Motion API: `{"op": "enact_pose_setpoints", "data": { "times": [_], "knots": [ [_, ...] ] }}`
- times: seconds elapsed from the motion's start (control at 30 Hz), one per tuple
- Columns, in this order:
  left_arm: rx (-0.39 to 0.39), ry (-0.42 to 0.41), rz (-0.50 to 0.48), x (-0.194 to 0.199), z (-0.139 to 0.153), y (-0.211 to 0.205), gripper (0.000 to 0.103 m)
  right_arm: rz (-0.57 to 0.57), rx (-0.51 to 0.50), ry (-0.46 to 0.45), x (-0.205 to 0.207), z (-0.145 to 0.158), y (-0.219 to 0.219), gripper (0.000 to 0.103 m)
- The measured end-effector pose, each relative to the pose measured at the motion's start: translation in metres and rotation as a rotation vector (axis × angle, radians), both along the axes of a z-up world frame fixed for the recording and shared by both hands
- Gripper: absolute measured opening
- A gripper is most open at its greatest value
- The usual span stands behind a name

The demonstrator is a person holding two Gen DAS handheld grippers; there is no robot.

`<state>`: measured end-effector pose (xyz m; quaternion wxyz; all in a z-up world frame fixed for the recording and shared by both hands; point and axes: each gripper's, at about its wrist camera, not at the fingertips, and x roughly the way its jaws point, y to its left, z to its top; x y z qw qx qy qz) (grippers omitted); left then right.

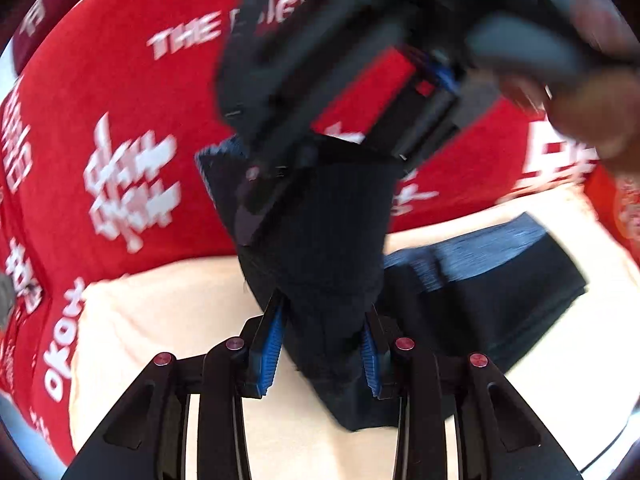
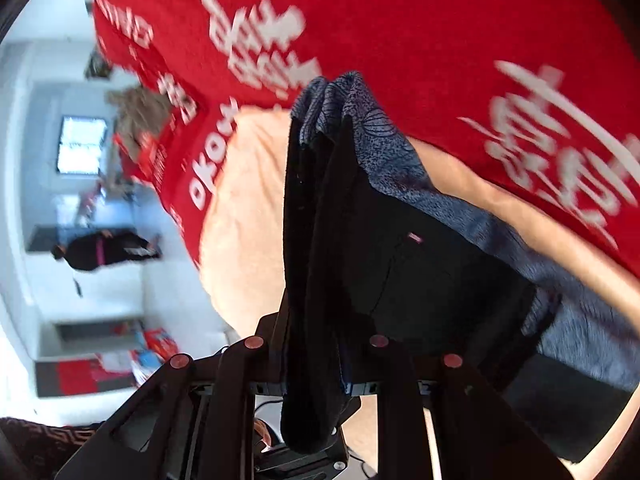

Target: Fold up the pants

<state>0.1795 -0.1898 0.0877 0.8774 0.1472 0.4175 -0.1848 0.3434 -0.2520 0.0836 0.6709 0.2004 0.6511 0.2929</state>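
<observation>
- Two grippers are at work, one in each of the person's hands, and both are clamped on the same single pair of pants.
- The left gripper (image 1: 324,344) has its two blue-ribbed pads (image 1: 270,354) closed narrow on a bunched fold of the dark pants (image 1: 320,240), which rise from the jaws toward the far side.
- The right gripper (image 2: 316,384) has its jaws drawn in on a thick hanging fold of the pants (image 2: 400,248); a short end of cloth droops below the jaws on the near side.
- In the left wrist view the right gripper (image 1: 256,200) shows again, blurred, coming in from the upper right, with its finger tip at the far end of the same fold. A hand (image 1: 592,120) is on its handle at the right edge.
- The pants are black with one grey-blue patterned waistband (image 2: 376,148). One small red tag (image 2: 415,237) sits on the black cloth.
- The rest of the pants lies to the right on a pale cream table top (image 1: 160,312), the waistband (image 1: 480,248) along its far edge.
- One red cloth with white lettering (image 1: 120,100) covers the far side beyond the cream surface.
- Off to the left in the right wrist view is a white room (image 2: 24,120) with one bright window (image 2: 82,144); the small things there are too blurred to count.
</observation>
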Motion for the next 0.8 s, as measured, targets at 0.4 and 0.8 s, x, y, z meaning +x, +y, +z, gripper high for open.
{"op": "enact_pose_setpoints", "data": {
  "times": [0.4,0.8],
  "knots": [
    [0.072,0.054,-0.317,-0.064,-0.024,-0.195,0.035,-0.347,0.062,-0.016,-0.098,-0.042,-0.225,0.021],
    [0.207,0.191,-0.359,-0.084,-0.088,-0.228,0.077,-0.417,-0.026,0.071,-0.117,-0.139,-0.268,0.023]
  ]
}}
